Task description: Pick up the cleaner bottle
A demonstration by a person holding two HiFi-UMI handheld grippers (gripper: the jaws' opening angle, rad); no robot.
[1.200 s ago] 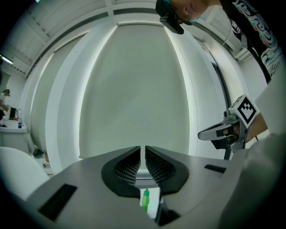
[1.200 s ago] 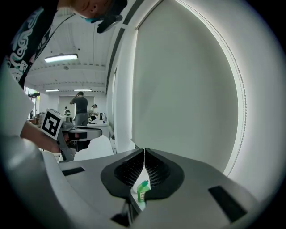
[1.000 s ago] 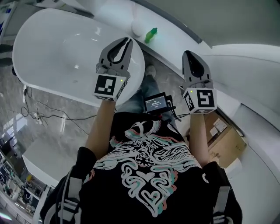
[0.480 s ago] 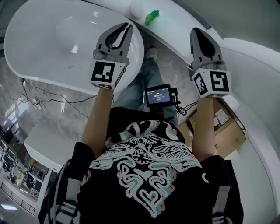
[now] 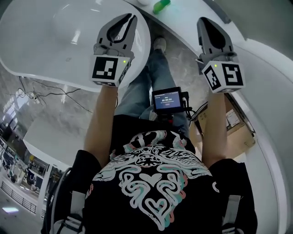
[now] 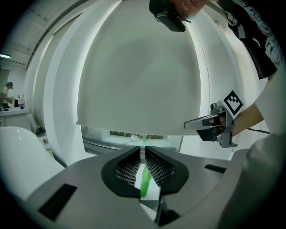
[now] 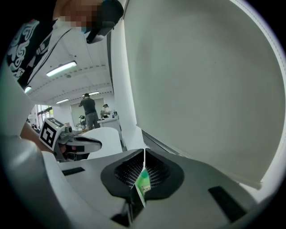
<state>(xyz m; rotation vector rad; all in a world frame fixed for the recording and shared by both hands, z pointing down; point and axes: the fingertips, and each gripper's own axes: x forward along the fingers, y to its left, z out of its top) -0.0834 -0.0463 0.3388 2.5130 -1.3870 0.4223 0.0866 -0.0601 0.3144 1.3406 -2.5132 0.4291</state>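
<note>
The green cleaner bottle (image 5: 161, 5) lies on the white ledge (image 5: 183, 23) at the top edge of the head view, beyond both grippers. My left gripper (image 5: 132, 18) hangs over the bathtub rim, shut and empty. My right gripper (image 5: 203, 22) is held over the ledge to the right of the bottle, also shut and empty. In the left gripper view the bottle (image 6: 145, 181) shows far off through the slit behind the closed jaws of the left gripper (image 6: 144, 154). In the right gripper view the bottle (image 7: 143, 183) shows small behind the right gripper (image 7: 144, 163).
A white bathtub (image 5: 55, 36) fills the upper left. A white round object (image 5: 143, 2) sits next to the bottle. A cardboard box (image 5: 236, 128) stands on the floor at right, and cables (image 5: 41, 96) lie at left. A small screen (image 5: 167, 99) hangs at the person's chest. People stand far off (image 7: 89, 109).
Both shut grippers have come down and forward together. In the head view the bottle and the tub have slid toward the top edge.
</note>
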